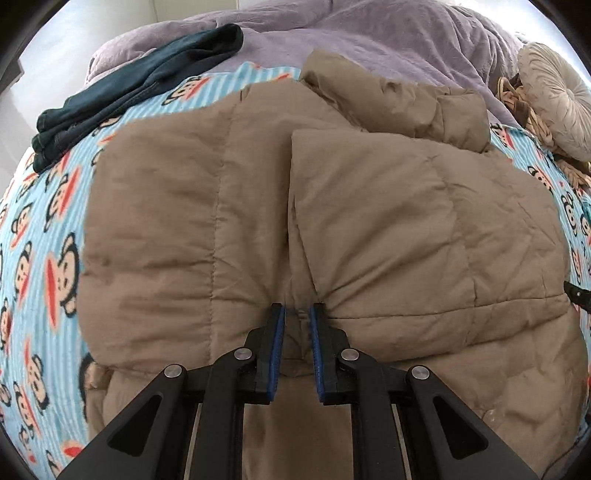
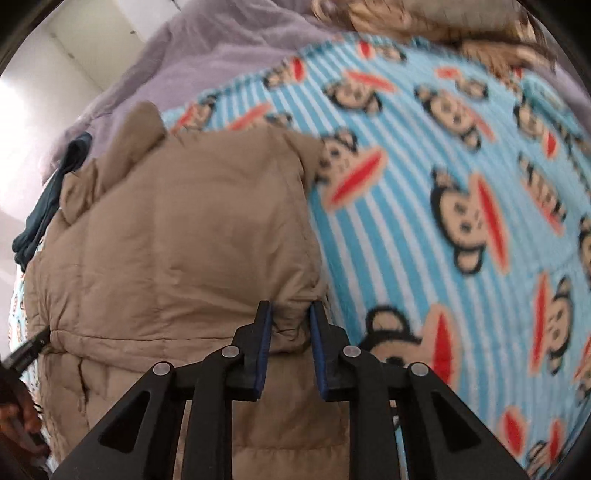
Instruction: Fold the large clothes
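A tan quilted puffer jacket [image 1: 332, 221] lies on a bed covered by a blue striped monkey-print blanket [image 1: 48, 229]. My left gripper [image 1: 297, 312] is shut on a bunch of the jacket's fabric near its near edge, at the middle seam. In the right wrist view the same jacket [image 2: 177, 236] fills the left half, and my right gripper [image 2: 290, 310] is shut on the jacket's right corner. The right gripper's tip shows at the right edge of the left wrist view [image 1: 578, 293]; the left gripper's tip shows at the left edge of the right wrist view [image 2: 27, 349].
A dark teal garment [image 1: 140, 85] lies on the blanket at the far left. A purple duvet [image 1: 369, 33] is heaped at the back. A beige round cushion [image 1: 554, 96] sits at the far right. The monkey blanket [image 2: 461, 184] spreads right of the jacket.
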Motion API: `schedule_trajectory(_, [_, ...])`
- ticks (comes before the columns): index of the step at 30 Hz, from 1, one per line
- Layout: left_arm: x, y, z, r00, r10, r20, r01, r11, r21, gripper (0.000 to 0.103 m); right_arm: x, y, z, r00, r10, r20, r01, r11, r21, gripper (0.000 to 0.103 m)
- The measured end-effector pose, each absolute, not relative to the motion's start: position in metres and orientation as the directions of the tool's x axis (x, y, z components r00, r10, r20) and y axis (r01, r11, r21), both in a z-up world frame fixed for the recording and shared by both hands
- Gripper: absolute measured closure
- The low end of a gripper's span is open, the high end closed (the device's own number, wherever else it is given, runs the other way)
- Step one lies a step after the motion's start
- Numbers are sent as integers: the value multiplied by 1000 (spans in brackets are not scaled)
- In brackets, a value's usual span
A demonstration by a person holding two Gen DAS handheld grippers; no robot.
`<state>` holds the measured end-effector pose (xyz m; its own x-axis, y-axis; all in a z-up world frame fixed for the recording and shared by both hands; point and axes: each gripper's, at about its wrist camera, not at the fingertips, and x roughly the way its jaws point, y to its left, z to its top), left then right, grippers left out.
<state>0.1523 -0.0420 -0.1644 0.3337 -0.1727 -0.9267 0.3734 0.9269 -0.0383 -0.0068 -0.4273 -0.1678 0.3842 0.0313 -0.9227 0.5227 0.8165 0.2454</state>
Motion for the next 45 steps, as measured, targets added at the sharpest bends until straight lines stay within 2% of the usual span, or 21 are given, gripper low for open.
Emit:
schedule_trajectory(10, [140,-27,-133,322,-148,-935,318,947,-40,87,-25,-424,-134,381,40,-924,543,799,259,76])
schedule_trajectory(18, [104,-4,-112,318,-115,-941,293,956,-17,86,-54,-401,-117,366,102,-925,539,787,300,59])
schedule_trajectory(21, [93,4,-110,306,-109,-946,285,958,-18,85,-61,-391,-111,367,113,-923,534,787,309,57])
schedule_trajectory(22, [90,5,-110,304,-106,-947,282,959,-17,77,-63,-388,-110,366,116,-923,532,788,310,57])
schedule_trajectory(23, [87,8,-110,301,-105,-948,273,962,-20,42,-64,-385,-108,365,118,-924,530,789,310,57])
schedule_trajectory(24, [81,12,-107,307,-109,-946,253,967,-29,18,-66,-381,-106,363,119,-924,527,792,309,56])
schedule_trajectory(25, [77,14,-104,321,-113,-940,245,969,-33,17,-67,-377,-103,361,118,-925,524,795,306,55])
schedule_trajectory(27, [69,15,-98,327,-120,-937,254,967,-35,17,-69,-371,-98,362,116,-925,516,801,302,46])
schedule_trajectory(33, [56,17,-82,325,-126,-937,261,965,-39,17,-75,-356,-82,367,117,-923,494,816,300,45])
schedule_trajectory(34, [55,17,-80,326,-125,-937,261,965,-38,17,-76,-353,-79,369,122,-922,490,817,304,42])
schedule_trajectory(35, [52,18,-76,330,-123,-936,259,965,-35,16,-77,-351,-75,374,130,-918,482,819,312,35])
schedule_trajectory(36, [51,19,-73,334,-121,-935,257,966,-33,5,-79,-349,-72,380,134,-915,476,820,318,27])
schedule_trajectory(37, [48,20,-71,334,-117,-935,255,967,-30,0,-80,-347,-69,385,137,-913,472,820,323,24])
schedule_trajectory(38, [44,21,-67,341,-119,-933,253,967,-31,0,-82,-344,-65,392,142,-909,465,822,329,20])
schedule_trajectory(45, [19,26,-56,325,-118,-938,278,960,-25,0,-100,-329,-50,393,151,-907,464,819,337,16])
